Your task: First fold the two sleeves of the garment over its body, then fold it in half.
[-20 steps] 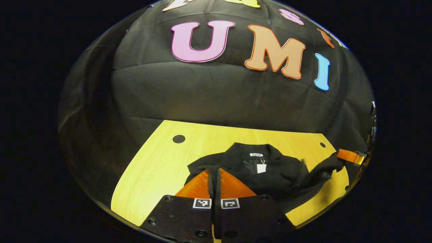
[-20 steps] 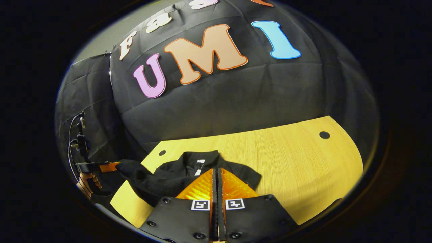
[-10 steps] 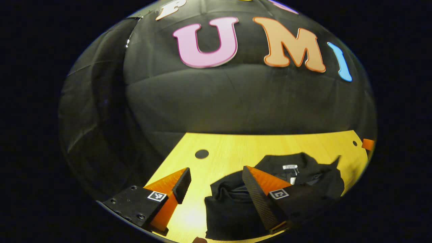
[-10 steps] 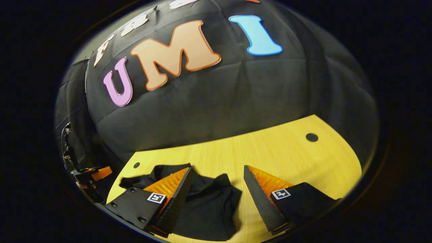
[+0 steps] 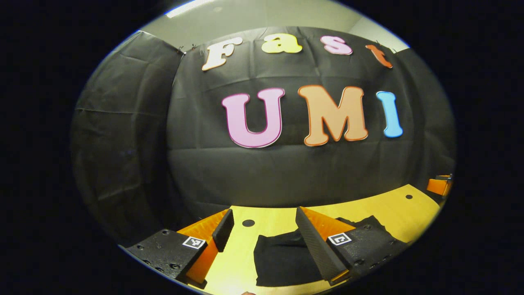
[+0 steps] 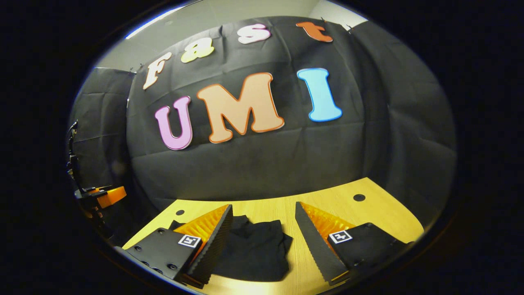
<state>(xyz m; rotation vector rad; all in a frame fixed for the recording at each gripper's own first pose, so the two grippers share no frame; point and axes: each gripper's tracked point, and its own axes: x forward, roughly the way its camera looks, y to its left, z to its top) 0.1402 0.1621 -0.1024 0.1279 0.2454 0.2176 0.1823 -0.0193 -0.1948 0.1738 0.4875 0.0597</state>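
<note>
Change: A second earlier both grippers were pressed together on the black fabric garment, one at each side of it. Half a second earlier they had let go and spread over the cloth. In this moment both had lifted up and away, tilted toward the back wall.
Meaning: I judged the half fold as laid down and the task as finished or very nearly so, since the cloth lay as one compact flat packet with no sleeve sticking out.
Left gripper: The left gripper was spread wide and held nothing; it hung above the near left part of the packet, not touching it.
Garment: It lay folded on the yellow wooden table, near the front edge, roughly in the middle between left and right.
Right gripper: The right gripper was likewise spread wide and empty, above the right part of the cloth, apart from it.
Count of garments: one.
Count of grippers: two, both released.
Count of tables: one, with small dark round holes in its top, two seen in each view.
Unclear: how neat the fold's hidden near edge was, I could not tell.
</note>
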